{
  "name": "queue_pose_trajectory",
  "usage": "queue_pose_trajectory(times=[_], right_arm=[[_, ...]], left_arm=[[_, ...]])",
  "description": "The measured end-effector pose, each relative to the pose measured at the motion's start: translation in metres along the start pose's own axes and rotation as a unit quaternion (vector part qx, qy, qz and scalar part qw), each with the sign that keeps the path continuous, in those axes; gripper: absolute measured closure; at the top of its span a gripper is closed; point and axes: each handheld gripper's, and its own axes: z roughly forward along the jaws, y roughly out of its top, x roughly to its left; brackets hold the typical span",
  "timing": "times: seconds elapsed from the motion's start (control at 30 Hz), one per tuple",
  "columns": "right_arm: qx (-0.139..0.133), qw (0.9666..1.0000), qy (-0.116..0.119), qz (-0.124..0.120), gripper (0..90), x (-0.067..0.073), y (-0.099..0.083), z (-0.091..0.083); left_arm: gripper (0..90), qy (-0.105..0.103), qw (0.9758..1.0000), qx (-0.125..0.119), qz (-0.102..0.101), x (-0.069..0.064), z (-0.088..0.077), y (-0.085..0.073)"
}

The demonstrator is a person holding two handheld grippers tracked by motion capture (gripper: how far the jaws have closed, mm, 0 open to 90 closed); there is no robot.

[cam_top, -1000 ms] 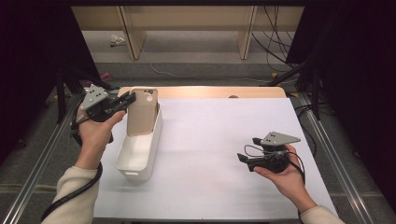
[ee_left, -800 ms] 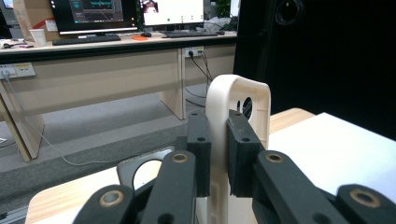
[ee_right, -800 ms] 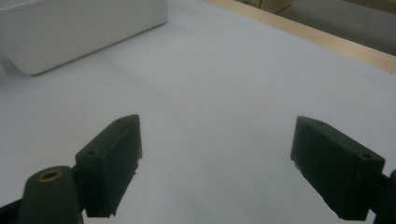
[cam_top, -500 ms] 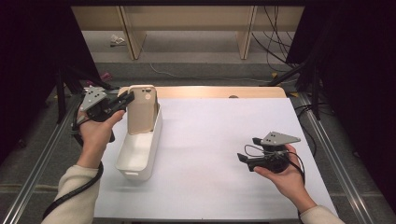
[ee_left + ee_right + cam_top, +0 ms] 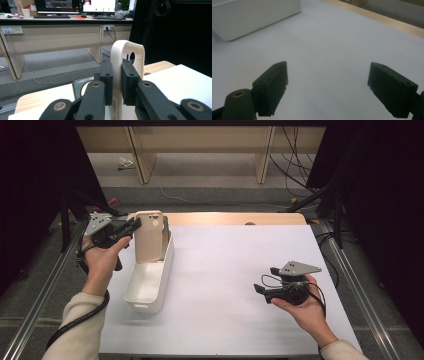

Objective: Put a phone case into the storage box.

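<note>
Here, the left gripper (image 5: 131, 225) clamps a beige lid (image 5: 149, 236) upright at the far end of a white bin (image 5: 146, 292) — the right gripper (image 5: 260, 290), jaws spread wide, hovers over the white table (image 5: 220, 285).

On the bench (image 5: 235, 270), a long bin (image 5: 149, 279) is lying toward the left side, running from near to far. A flat lid (image 5: 149, 236) is standing upright at the bin's far end, its lower edge down inside the bin. The left gripper (image 5: 131, 226) is sitting just left of the lid, clamping its edge. The right gripper (image 5: 260, 290) is hovering over the bench's right side, well apart from the bin, pointing left toward it.
</note>
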Motion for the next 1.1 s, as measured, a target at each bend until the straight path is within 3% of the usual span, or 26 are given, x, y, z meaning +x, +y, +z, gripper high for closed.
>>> queue_pose_trajectory(times=[0.6,1.1], right_arm=[[-0.009,0.9999,0.001,0.009,17.2,-0.002,0.000,-0.002],[-0.009,0.9999,0.001,0.010,17.2,-0.002,0.000,-0.002]], left_arm=[[81.3,-0.001,0.9998,0.010,-0.014,0.006,0.014,-0.009],[81.3,-0.003,0.9991,0.035,-0.024,0.014,0.029,-0.021]])
